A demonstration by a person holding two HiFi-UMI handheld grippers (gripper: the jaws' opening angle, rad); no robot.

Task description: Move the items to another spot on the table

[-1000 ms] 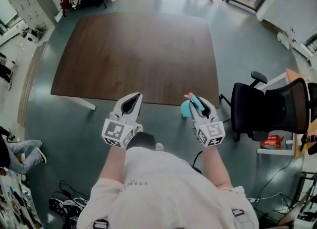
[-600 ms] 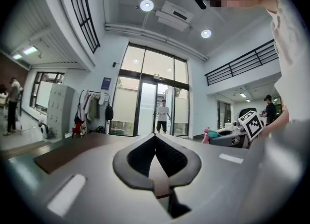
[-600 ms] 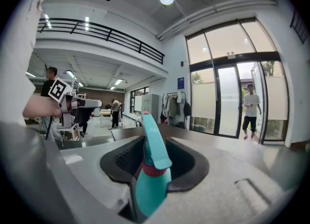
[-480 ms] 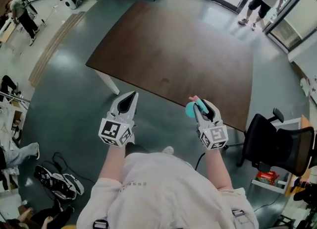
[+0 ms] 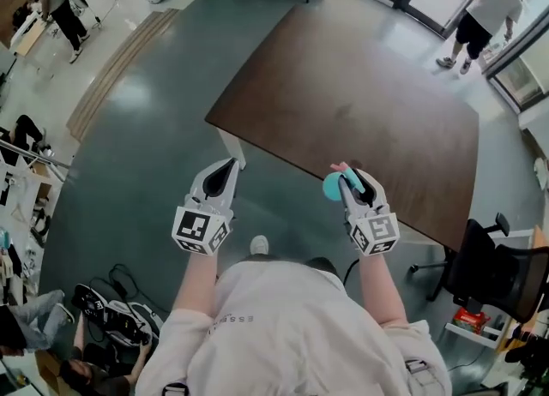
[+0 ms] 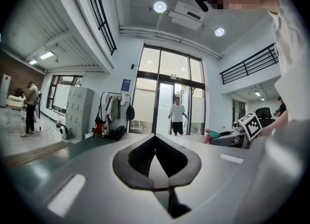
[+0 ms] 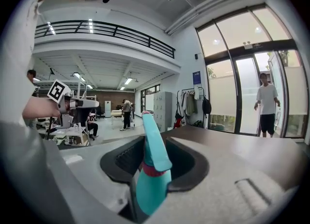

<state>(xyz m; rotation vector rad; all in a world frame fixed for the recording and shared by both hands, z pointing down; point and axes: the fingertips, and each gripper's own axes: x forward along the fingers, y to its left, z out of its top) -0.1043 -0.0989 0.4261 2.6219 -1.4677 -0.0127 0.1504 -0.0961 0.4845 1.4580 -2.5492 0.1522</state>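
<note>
My right gripper point(image 5: 352, 180) is shut on a teal spray bottle point(image 5: 333, 185) with a pink tip, held in the air near the front edge of the dark brown table point(image 5: 369, 120). In the right gripper view the teal spray bottle point(image 7: 151, 169) stands up between the black pads, its nozzle pointing up and away. My left gripper point(image 5: 221, 177) hangs over the grey floor left of the table's corner, its jaws shut with nothing between them. In the left gripper view the left gripper point(image 6: 156, 145) shows closed pads meeting in a point.
The table top shows bare wood, with a white leg point(image 5: 232, 147) at its near corner. A black office chair point(image 5: 502, 270) stands at the right. People stand at the far left and far right point(image 5: 485, 9). Bags and shoes point(image 5: 111, 317) lie on the floor at lower left.
The view has swung round, so the table now lies further right and turned. Both grippers keep their places in front of me, the right one still holding the bottle.
</note>
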